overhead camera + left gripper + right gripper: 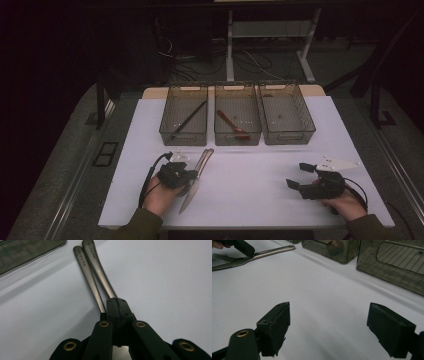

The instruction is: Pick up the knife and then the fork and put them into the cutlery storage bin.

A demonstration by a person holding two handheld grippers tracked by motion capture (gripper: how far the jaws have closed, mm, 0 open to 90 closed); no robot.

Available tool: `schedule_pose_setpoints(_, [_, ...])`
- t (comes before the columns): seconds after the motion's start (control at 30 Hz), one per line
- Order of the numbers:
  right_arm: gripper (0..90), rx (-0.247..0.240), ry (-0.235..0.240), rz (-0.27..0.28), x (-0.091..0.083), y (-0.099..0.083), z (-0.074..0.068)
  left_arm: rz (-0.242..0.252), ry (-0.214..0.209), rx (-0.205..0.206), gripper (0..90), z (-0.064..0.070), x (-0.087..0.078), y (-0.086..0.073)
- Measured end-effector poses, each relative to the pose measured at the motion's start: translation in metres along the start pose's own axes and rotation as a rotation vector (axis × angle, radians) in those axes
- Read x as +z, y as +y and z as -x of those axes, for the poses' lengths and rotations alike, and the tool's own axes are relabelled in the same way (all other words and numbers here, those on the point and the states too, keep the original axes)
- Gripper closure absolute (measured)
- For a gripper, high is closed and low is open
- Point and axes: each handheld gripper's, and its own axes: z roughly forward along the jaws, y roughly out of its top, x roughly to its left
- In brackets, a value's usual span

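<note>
A metal knife (189, 196) and a fork lie side by side on the white table (250, 185), their handles (204, 157) pointing toward the bins. My left gripper (193, 175) is shut, its jaws pressed together, tips resting on the two handles (93, 267) where they meet. The right gripper view shows that left gripper (244, 248) over the fork tines (222, 257) and knife blade (227, 265). My right gripper (299, 175) stands open over bare table at the right, nothing between its pads (275, 325).
Three clear bins stand in a row at the back. The left bin (183, 134) holds a black chopstick (190, 119), the middle bin (237, 136) a wooden spoon (232, 125), and the right bin (288, 136) looks bare. Floor, desk legs and cables lie beyond.
</note>
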Motion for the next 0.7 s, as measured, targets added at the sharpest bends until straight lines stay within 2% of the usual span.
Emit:
schedule_pose_setpoints(0.13, [18.0, 0.000, 0.001, 0.000, 0.000, 0.000, 0.000, -0.002, -0.001, -0.018, 89.1, -0.001, -0.001, -0.002])
schedule_pose_setpoints(0.27, [18.0, -0.003, 0.001, 0.001, -0.001, 0.000, 0.000, -0.012, 0.032, -0.013, 89.1, -0.006, -0.003, -0.003])
schedule_pose_setpoints(0.4, [18.0, -0.004, 0.003, 0.002, -0.001, 0.000, 0.000, -0.009, 0.053, -0.024, 89.1, -0.013, -0.006, -0.006])
schedule_pose_setpoints(0.53, [18.0, -0.003, 0.003, 0.002, -0.001, 0.000, 0.000, -0.021, 0.094, -0.035, 89.0, -0.023, -0.010, -0.009])
schedule_pose_setpoints(0.6, [18.0, -0.004, 0.004, 0.002, -0.001, 0.000, 0.000, 0.005, 0.082, -0.055, 89.0, -0.028, -0.012, -0.011])
schedule_pose_setpoints(0.7, [18.0, -0.005, 0.004, 0.003, -0.001, 0.000, 0.000, 0.036, 0.065, -0.055, 89.0, -0.028, -0.016, -0.010])
